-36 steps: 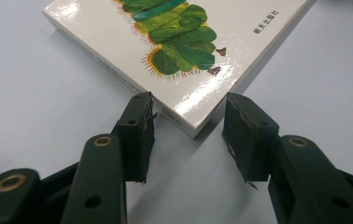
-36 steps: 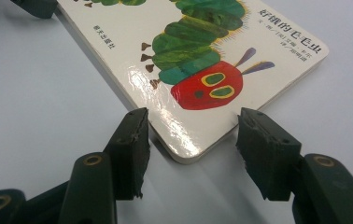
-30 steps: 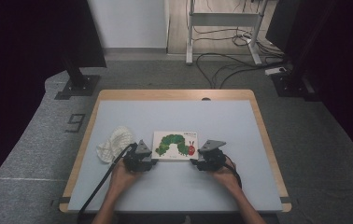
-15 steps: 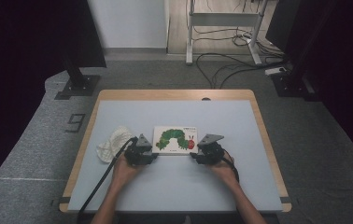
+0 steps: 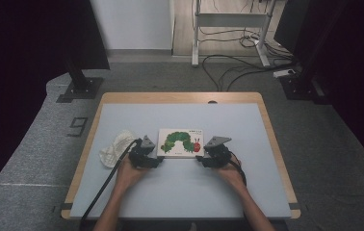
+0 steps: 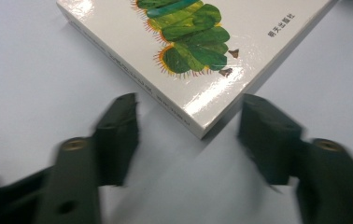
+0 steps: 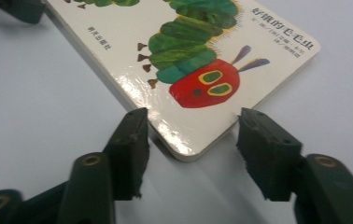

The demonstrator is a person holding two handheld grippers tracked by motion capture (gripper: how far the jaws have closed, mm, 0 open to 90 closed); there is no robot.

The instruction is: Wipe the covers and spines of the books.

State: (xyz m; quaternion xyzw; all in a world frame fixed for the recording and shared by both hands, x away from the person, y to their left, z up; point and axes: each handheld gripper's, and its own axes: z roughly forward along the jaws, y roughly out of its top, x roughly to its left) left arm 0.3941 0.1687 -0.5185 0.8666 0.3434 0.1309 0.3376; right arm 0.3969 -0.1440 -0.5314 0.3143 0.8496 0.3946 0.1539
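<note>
A white picture book (image 5: 180, 142) with a green caterpillar on its cover lies flat at the middle of the table. My left gripper (image 5: 157, 161) is at its near left corner. In the left gripper view the jaws (image 6: 189, 101) have just been opening and stand apart, with the book's (image 6: 188, 42) corner between them and untouched. My right gripper (image 5: 200, 160) is at the near right corner. Its jaws (image 7: 193, 116) have also just been opening and straddle the book's (image 7: 188, 70) rounded corner closely, without gripping it.
A crumpled white cloth (image 5: 115, 151) lies just left of my left gripper. A black cable (image 5: 105, 187) trails from that gripper toward the front edge. The grey table top has a wooden rim (image 5: 180, 96). Dark stands and cables are on the floor beyond.
</note>
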